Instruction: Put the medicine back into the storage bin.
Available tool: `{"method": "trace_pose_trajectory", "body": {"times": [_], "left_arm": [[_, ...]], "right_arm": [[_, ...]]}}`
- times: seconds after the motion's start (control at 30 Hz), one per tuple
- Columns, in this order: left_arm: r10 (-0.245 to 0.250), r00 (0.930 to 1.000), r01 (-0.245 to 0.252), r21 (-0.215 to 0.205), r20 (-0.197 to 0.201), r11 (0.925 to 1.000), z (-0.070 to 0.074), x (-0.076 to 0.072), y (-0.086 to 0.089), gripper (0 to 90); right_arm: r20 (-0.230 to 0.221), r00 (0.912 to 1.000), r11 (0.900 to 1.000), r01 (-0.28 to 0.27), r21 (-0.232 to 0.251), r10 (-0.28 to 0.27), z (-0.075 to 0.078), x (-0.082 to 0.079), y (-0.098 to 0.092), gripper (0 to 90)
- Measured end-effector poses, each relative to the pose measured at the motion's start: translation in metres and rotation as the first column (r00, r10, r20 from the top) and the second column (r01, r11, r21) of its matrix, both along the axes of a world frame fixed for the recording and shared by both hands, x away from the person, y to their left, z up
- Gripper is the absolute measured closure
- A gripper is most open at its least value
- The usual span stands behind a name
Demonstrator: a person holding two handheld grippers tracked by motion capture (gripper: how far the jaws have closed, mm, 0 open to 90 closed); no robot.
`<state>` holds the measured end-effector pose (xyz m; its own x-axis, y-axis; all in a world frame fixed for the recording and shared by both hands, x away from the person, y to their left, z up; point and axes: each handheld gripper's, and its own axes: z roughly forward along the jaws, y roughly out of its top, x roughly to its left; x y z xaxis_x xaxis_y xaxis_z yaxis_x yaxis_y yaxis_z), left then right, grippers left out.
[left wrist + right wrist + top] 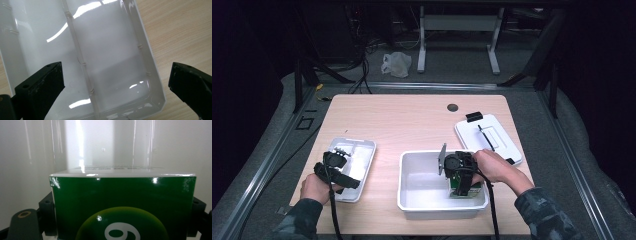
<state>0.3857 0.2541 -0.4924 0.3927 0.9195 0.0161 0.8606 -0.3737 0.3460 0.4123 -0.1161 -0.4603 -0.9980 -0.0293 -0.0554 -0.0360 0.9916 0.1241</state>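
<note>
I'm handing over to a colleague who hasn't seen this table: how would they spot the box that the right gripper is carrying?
Start at the deep white bin at the table's near edge. At its right end the right gripper reaches down inside, clamped on the green box. It is glossy dark green with a white top and a white numeral in a yellow-green circle, the one coloured thing among white containers.

1. Light wood table (402,120) sits in the middle of the high view, with a small dark round grommet (452,107) near its far edge.
2. Floor (452,62) is grey carpet, pretty dim, and the room's edges go nearly black.
3. White plastic bag (396,64) is crumpled on the floor past the table.
4. Behind it stands a white metal desk frame (459,37) with two legs and long feet.
5. Black cables (359,60) snake over the floor at the far left, close to dark stand legs.
6. Metal rails (277,150) run along the floor on both sides of the table.
</note>
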Motion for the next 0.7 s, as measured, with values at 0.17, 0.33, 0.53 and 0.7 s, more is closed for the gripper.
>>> {"method": "trace_pose_trajectory", "body": {"times": [0.17, 0.33, 0.53, 0.7], "left_arm": [[0.002, 1.0, -0.002, -0.002, 0.001, 1.0, 0.0, 0.0, 0.001, 0.0], [0.0, 1.0, 0.0, 0.001, -0.002, 1.0, 0.0, 0.0, 0.0, 0.0], [-0.001, 1.0, 0.001, 0.003, -0.001, 1.0, 0.0, 0.0, 0.0, 0.0], [0.001, 1.0, -0.001, 0.004, -0.001, 1.0, 0.0, 0.0, 0.0, 0.0]], "right_arm": [[-0.001, 1.0, 1.0, -0.002, -0.021, 0.002, -0.009, -0.001, 0.003, 15.4], [-0.003, 1.0, 1.0, 0.004, -0.028, -0.004, -0.013, -0.001, 0.005, 15.2], [0.001, 0.9999, 0.999, 0.011, -0.052, -0.011, -0.015, -0.001, 0.006, 14.8], [0.011, 0.9999, 0.997, 0.008, -0.074, -0.008, -0.018, -0.001, 0.008, 14.6]]}}
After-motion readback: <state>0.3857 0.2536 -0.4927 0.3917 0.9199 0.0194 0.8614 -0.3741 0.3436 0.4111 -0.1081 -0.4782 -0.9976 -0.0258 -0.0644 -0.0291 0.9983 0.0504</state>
